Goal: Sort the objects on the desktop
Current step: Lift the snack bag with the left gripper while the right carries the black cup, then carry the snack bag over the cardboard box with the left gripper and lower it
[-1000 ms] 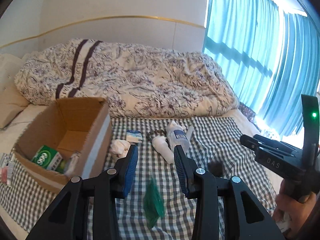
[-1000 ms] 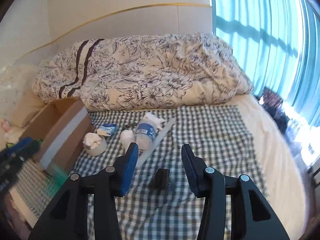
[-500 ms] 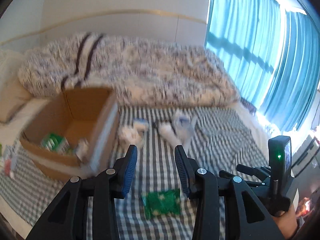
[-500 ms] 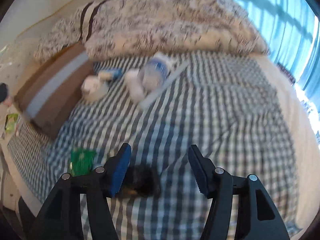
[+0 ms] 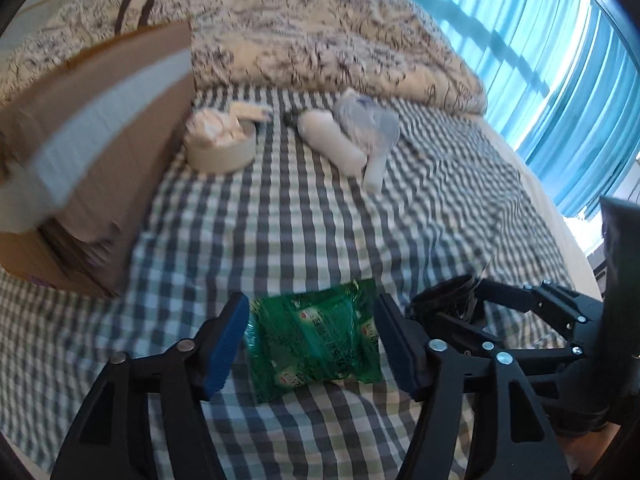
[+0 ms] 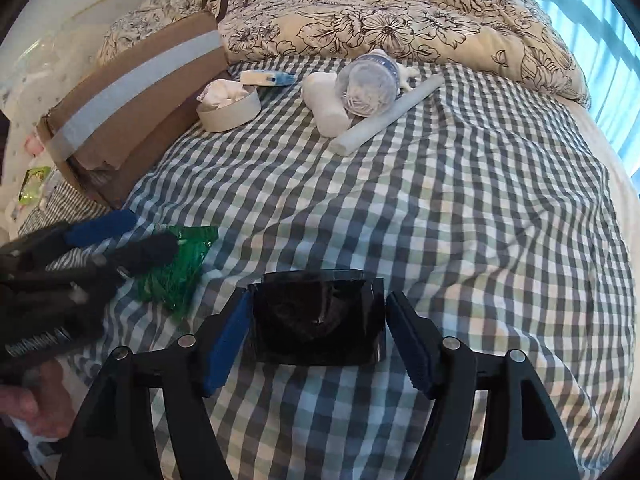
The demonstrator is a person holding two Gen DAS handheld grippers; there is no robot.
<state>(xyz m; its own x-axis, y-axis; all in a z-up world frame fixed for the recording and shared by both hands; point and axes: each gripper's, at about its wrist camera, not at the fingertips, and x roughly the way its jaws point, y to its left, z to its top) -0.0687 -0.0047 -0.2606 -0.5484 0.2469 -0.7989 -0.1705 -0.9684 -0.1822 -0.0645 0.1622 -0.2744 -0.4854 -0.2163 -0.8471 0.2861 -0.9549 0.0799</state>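
A green foil packet (image 5: 312,344) lies flat on the checked cloth (image 5: 304,232). My left gripper (image 5: 310,308) is open, with one finger on each side of the packet. In the right wrist view this gripper (image 6: 150,232) comes in from the left over the packet (image 6: 176,268). A glossy black object (image 6: 316,316), possibly a roll, sits on the cloth. My right gripper (image 6: 319,300) is open around it, the left pad close against its side. In the left wrist view the black object (image 5: 444,296) shows at the right.
A cardboard box (image 6: 132,92) stands at the left. Behind lie a tape roll stuffed with tissue (image 6: 230,110), a small blue-white box (image 6: 266,77), a white roll (image 6: 326,108), a plastic bottle (image 6: 368,80) and a white stick (image 6: 388,116). A flowered duvet (image 6: 380,20) is heaped at the back.
Both grippers have dropped low to the cloth. The left one now straddles the green packet and the right one the black object. Both stay open.
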